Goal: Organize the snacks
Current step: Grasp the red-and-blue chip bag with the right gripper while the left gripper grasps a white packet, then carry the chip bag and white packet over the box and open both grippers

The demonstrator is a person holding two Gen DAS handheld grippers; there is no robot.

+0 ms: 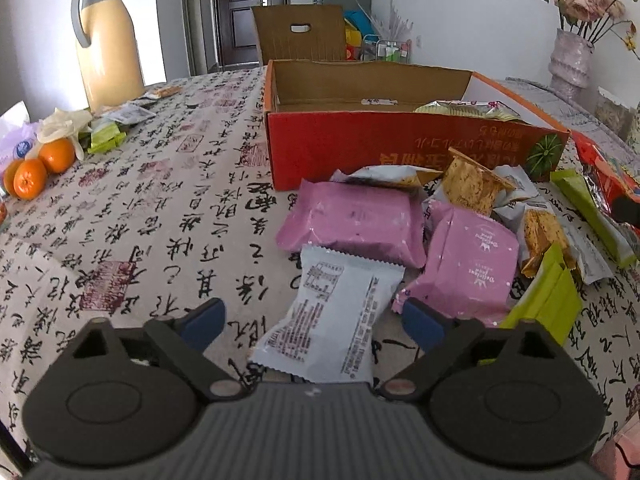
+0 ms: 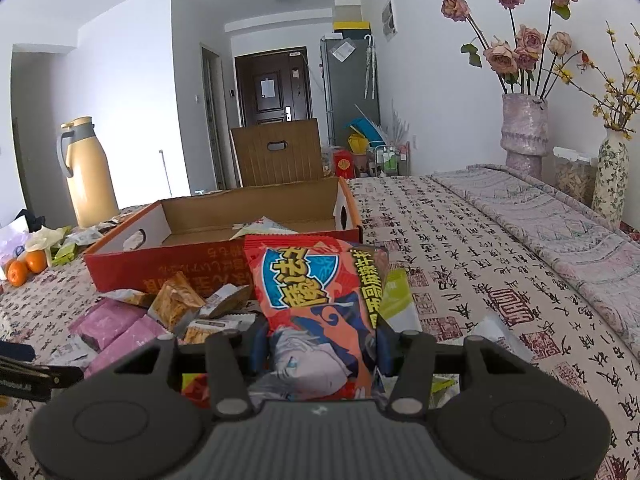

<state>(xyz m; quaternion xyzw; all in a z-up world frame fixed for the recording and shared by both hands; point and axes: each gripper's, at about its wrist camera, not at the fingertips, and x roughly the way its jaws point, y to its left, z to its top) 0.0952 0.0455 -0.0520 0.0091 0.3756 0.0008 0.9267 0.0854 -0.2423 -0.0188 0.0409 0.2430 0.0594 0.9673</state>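
Note:
A pale blue snack packet (image 1: 336, 300) lies on the patterned tablecloth between the fingers of my left gripper (image 1: 312, 322). That gripper is open, and its blue pads stand clear of the packet on both sides. Beyond the packet lies a heap of snacks with two pink packets (image 1: 356, 220) and brown cracker packs (image 1: 472, 188). Behind the heap stands an open red cardboard box (image 1: 360, 148) holding a few snacks. My right gripper (image 2: 320, 350) is shut on a red and blue snack bag (image 2: 312, 280), held upright above the table in front of the red box (image 2: 160, 264).
A yellow thermos jug (image 1: 106, 40) and oranges (image 1: 40, 168) sit at the far left with small wrappers. Green packets (image 1: 548, 300) lie right of the heap. Vases with flowers (image 2: 524, 132) stand at the far right edge. A brown carton (image 1: 300, 32) stands behind the red box.

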